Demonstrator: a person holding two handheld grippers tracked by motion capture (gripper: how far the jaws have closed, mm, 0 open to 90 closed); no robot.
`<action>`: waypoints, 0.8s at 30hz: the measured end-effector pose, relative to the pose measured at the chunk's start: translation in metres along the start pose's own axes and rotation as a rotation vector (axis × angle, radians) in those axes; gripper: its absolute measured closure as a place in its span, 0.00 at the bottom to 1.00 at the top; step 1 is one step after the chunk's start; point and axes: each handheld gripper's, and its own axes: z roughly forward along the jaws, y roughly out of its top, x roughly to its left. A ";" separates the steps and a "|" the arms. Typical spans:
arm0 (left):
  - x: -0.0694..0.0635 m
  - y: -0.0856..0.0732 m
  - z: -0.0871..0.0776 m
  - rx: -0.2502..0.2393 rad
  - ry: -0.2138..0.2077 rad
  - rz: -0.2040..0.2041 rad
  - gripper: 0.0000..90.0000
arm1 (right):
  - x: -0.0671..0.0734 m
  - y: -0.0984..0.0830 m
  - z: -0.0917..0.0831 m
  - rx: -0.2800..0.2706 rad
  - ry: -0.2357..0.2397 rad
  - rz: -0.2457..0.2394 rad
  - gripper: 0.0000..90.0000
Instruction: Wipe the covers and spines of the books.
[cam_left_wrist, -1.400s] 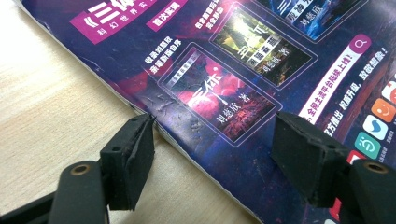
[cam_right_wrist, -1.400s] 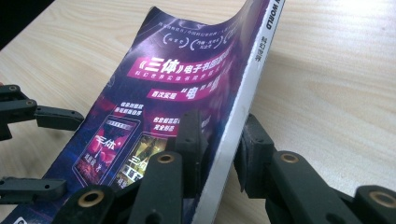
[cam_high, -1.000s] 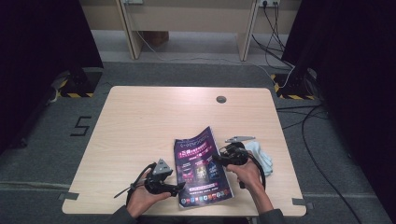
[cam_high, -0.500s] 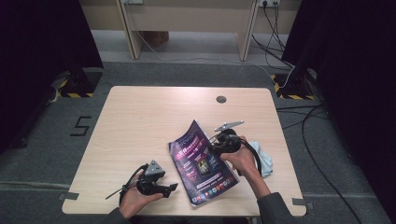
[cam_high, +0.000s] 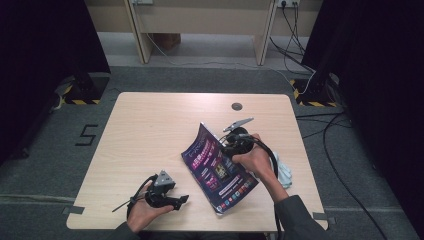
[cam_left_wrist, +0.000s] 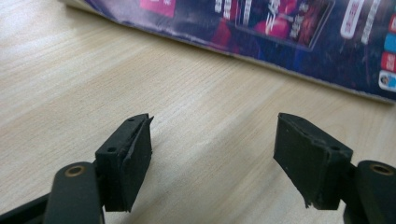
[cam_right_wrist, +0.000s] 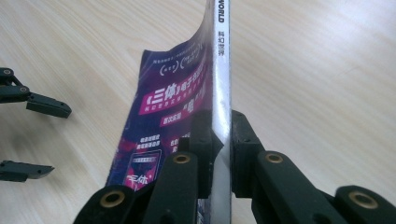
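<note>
Your left gripper (cam_high: 181, 200) sits spread wide and empty on the table (cam_high: 150, 130), with the magazine (cam_high: 217, 170) just off to its right. Your right gripper (cam_right_wrist: 220, 140) is clamped on the spine, so that long edge is tilted up while the near corner rests down.

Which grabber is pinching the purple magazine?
The right gripper: its jaws clamp the magazine by its spine. The left gripper sits open over the table.
</note>
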 end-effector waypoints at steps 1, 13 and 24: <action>0.000 0.000 0.000 0.001 0.002 0.001 0.30 | 0.000 0.003 -0.003 -0.005 -0.007 -0.005 0.92; 0.001 0.002 -0.001 -0.017 0.017 -0.008 0.30 | -0.007 0.043 -0.036 0.027 -0.190 -0.110 0.92; 0.002 0.002 0.000 -0.015 0.022 -0.008 0.30 | 0.002 0.048 -0.014 0.105 -0.222 -0.170 0.92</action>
